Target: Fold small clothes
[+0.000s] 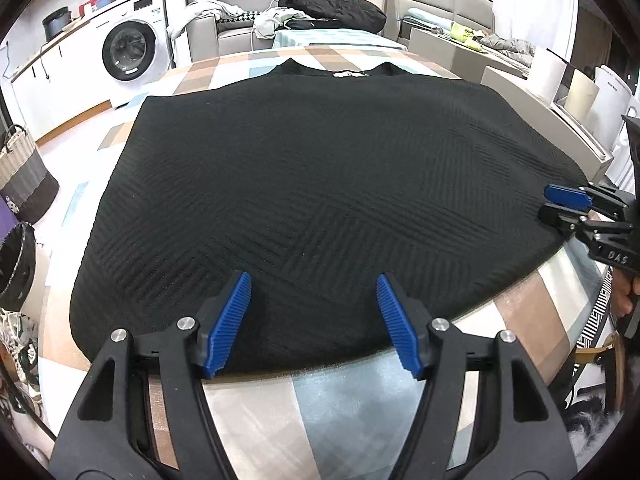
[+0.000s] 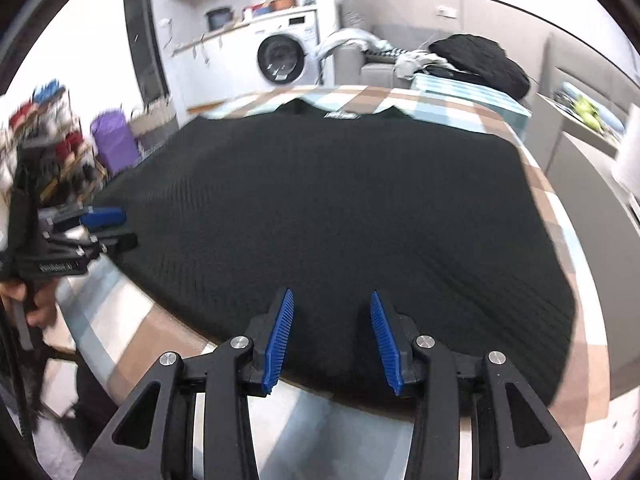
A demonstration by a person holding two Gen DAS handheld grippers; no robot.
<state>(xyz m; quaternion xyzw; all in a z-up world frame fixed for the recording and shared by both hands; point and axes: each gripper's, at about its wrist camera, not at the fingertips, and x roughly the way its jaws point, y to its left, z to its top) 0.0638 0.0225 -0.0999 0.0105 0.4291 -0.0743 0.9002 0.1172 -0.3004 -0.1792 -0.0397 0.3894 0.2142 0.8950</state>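
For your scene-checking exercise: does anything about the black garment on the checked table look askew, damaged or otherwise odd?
Nothing stands out. The black garment lies spread flat on the checked table, collar at the far side, with no visible tears or bunching. The left gripper and right gripper are both open at its near hem.

— What's the garment?
— A black sweater (image 1: 320,184), knit in ribbed bands that run in crossing diagonals.
— How does it lie?
— Spread flat on the checked table (image 1: 360,412), neckline and white label at the table's far side, hem near the table's near edge.
— Any folds?
— None visible; the right wrist view shows it (image 2: 340,216) just as flat.
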